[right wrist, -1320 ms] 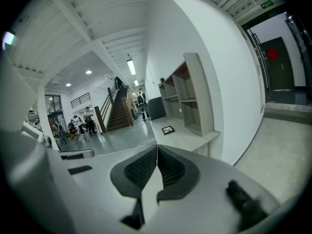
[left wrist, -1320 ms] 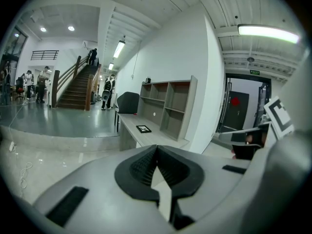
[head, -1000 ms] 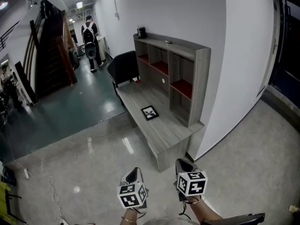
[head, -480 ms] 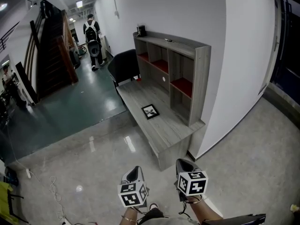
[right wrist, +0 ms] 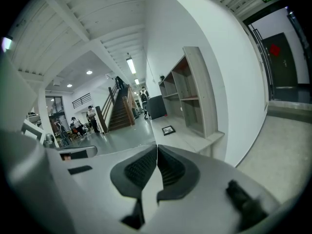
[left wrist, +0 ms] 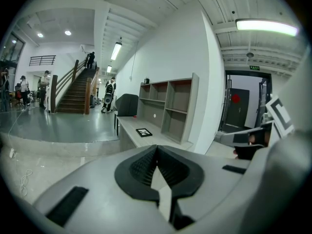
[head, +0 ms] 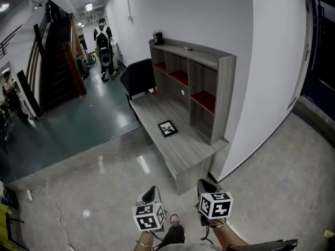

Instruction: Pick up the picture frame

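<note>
A small black picture frame lies flat on the long grey wooden bench, in front of the shelf unit. It also shows far ahead as the picture frame in the left gripper view and as the picture frame in the right gripper view. My left gripper and right gripper hang side by side low in the head view, well short of the bench's near end. The left gripper has its jaws together with nothing between them. The right gripper is likewise shut and empty.
A grey shelf unit with red-lined compartments stands on the bench against the white wall. A black chair sits at the bench's far end. A staircase rises at the left. A person with a backpack walks down the corridor. Cables lie on the glossy floor at left.
The view has crept slightly toward the bench. A shoe has come into sight between the grippers at the bottom. The person with the backpack has walked further down the corridor.
</note>
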A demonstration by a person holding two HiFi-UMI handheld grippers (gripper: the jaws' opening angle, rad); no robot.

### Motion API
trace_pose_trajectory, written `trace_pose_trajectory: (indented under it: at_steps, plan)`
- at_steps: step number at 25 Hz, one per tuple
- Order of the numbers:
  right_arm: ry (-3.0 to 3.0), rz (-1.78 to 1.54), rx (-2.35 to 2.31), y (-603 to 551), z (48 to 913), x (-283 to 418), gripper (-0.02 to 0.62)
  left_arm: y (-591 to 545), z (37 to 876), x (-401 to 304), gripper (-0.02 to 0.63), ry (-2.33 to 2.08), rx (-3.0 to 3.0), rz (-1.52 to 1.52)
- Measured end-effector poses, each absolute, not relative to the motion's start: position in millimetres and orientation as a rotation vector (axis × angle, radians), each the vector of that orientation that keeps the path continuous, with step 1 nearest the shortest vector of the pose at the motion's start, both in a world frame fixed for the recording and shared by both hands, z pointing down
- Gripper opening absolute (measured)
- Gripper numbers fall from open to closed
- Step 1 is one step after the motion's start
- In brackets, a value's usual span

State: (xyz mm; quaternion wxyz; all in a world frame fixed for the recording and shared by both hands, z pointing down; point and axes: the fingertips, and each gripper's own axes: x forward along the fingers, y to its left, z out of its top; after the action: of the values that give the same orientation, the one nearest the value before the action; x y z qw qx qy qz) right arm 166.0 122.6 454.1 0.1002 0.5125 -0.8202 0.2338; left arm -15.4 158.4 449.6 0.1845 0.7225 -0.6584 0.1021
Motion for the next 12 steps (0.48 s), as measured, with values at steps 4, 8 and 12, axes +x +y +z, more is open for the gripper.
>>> trace_pose_trajectory:
  at_steps: [4,8,12]
  plan:
    - [-2.432,0.675,1.513,108.0,451.8,156.9,0.032,143.7,446.0,-24.5,0.014,-1.871,2.044,0.262]
    - [-2.436,0.668,1.489,90.5,452.9,142.2,0.032,124.4,444.8,-35.4,0.014,-1.895,2.045,0.257]
    - [-2.455,0.654,1.451,72.2,453.9,122.6,0.032,103.6,444.9,-47.0,0.014,-1.903,2.044,0.250]
